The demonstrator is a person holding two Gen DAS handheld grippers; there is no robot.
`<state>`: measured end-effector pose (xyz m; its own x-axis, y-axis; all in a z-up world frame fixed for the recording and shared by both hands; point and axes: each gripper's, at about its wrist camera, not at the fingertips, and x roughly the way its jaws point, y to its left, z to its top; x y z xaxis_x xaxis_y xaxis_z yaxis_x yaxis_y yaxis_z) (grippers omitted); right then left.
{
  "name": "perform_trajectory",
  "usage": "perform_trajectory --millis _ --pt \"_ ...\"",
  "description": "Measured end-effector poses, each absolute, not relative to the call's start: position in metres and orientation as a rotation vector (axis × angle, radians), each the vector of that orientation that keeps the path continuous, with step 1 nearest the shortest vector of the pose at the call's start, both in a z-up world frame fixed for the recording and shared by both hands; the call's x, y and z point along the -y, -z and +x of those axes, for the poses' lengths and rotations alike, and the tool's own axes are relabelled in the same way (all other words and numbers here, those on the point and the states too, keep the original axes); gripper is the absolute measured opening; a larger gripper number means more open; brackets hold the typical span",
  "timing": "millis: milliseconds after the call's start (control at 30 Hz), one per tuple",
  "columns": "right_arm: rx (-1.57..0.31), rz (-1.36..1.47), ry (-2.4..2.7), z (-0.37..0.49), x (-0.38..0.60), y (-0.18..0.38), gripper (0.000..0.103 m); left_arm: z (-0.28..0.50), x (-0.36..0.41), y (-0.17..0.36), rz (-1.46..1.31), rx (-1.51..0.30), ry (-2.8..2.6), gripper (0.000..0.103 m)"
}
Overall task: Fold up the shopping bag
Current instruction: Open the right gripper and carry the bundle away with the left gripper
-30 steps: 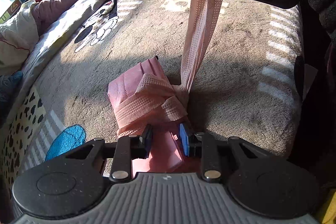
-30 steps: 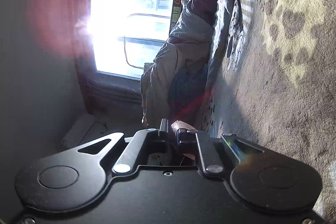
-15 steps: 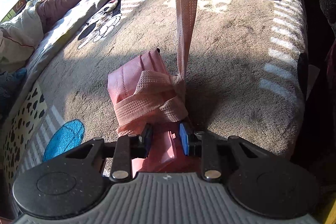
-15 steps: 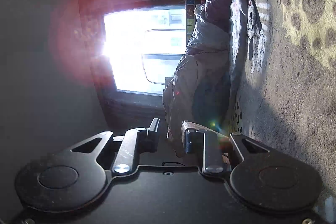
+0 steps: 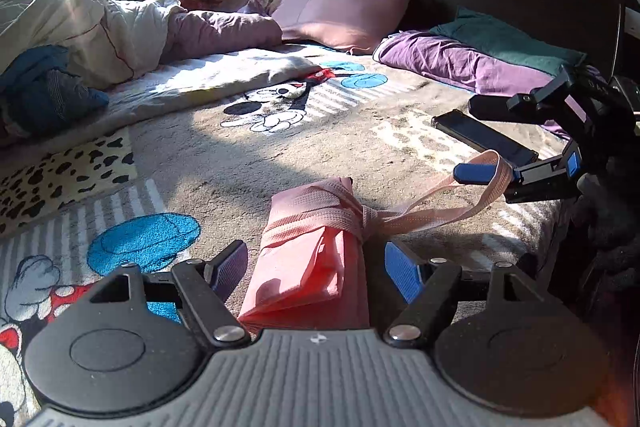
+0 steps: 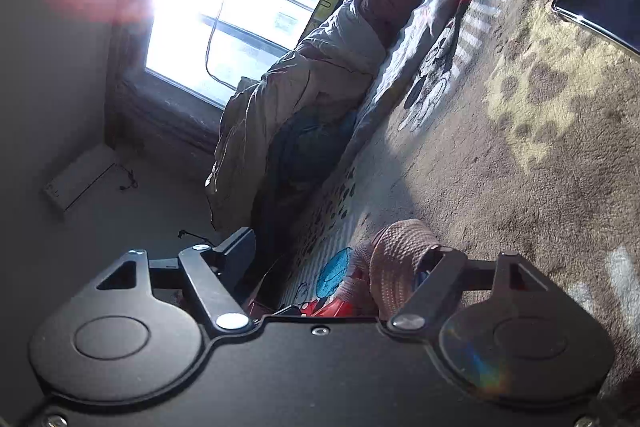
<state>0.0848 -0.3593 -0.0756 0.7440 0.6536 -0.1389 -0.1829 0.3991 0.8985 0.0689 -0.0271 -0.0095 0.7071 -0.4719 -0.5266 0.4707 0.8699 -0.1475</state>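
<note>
1. Bed [image 5: 224, 163]: a plush cartoon-print blanket covers it; the folded shopping bag [image 5: 308, 259] lies on it, in the lower middle of the left wrist view.
2. Left hand-held gripper [image 5: 316, 269]: its jaws have just been opening and stand apart, one on each side of the bag's near end, neither pad pressing on it.
3. Shopping bag: a flat pink bundle, bound round its middle and knotted at its right edge with its own handle strap [image 5: 432, 203]. The long axis runs from the left gripper toward the headboard, leaning slightly right.
4. Handling, as a judgement: light, soft non-woven fabric that creases and slips readily; the bound middle or the knot looks like the firmest hold.
5. Right hand-held gripper [image 5: 480, 143]: its jaws have just been opening and stand apart; the strap's free loop drapes over the lower finger, unclamped. A dark phone [image 5: 484, 143] lies just behind.
</note>
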Motion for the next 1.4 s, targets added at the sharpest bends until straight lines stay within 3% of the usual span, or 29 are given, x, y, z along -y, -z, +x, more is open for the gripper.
perform_trajectory --millis 133,233,500,600,633,767,833,1067,1100,1133,1200,1400 --pt "-0.589 1.008 -0.518 0.069 0.363 0.081 0.083 0.057 -0.033 0.037 -0.592 -0.562 0.471 0.075" --pt "-0.633 0.981 -0.51 0.055 0.364 0.086 0.086 0.059 -0.047 0.066 -0.847 -0.601 0.462 0.075" --pt "-0.701 0.883 -0.475 0.045 0.362 0.099 0.086 0.077 -0.015 0.09 -0.979 -0.726 0.385 0.074" --pt "-0.694 0.904 -0.479 0.042 0.365 0.104 0.085 0.084 -0.012 0.098 -1.034 -0.736 0.375 0.053" --pt "-0.693 0.909 -0.48 0.041 0.366 0.104 0.085 0.085 -0.011 0.099 -1.046 -0.738 0.371 0.052" --pt "-0.685 0.916 -0.472 0.031 0.368 0.103 0.085 0.087 -0.02 0.105 -1.181 -0.721 0.394 0.057" --pt "-0.677 0.929 -0.461 0.027 0.371 0.102 0.086 0.088 -0.025 0.104 -1.233 -0.718 0.378 0.073" --pt "-0.657 0.94 -0.408 0.014 0.385 0.1 0.086 0.109 0.005 0.097 -1.11 -0.819 0.294 0.075" --pt "-0.647 0.948 -0.39 0.011 0.389 0.1 0.086 0.109 0.011 0.097 -1.063 -0.809 0.291 0.074" --pt "-0.642 0.956 -0.378 0.01 0.392 0.1 0.086 0.109 0.015 0.097 -1.033 -0.799 0.281 0.059" --pt "-0.638 0.97 -0.366 0.008 0.396 0.102 0.086 0.108 0.023 0.101 -0.983 -0.777 0.278 0.042" --pt "-0.634 0.936 -0.363 0.004 0.397 0.103 0.086 0.101 0.033 0.109 -0.992 -0.679 0.371 0.031"
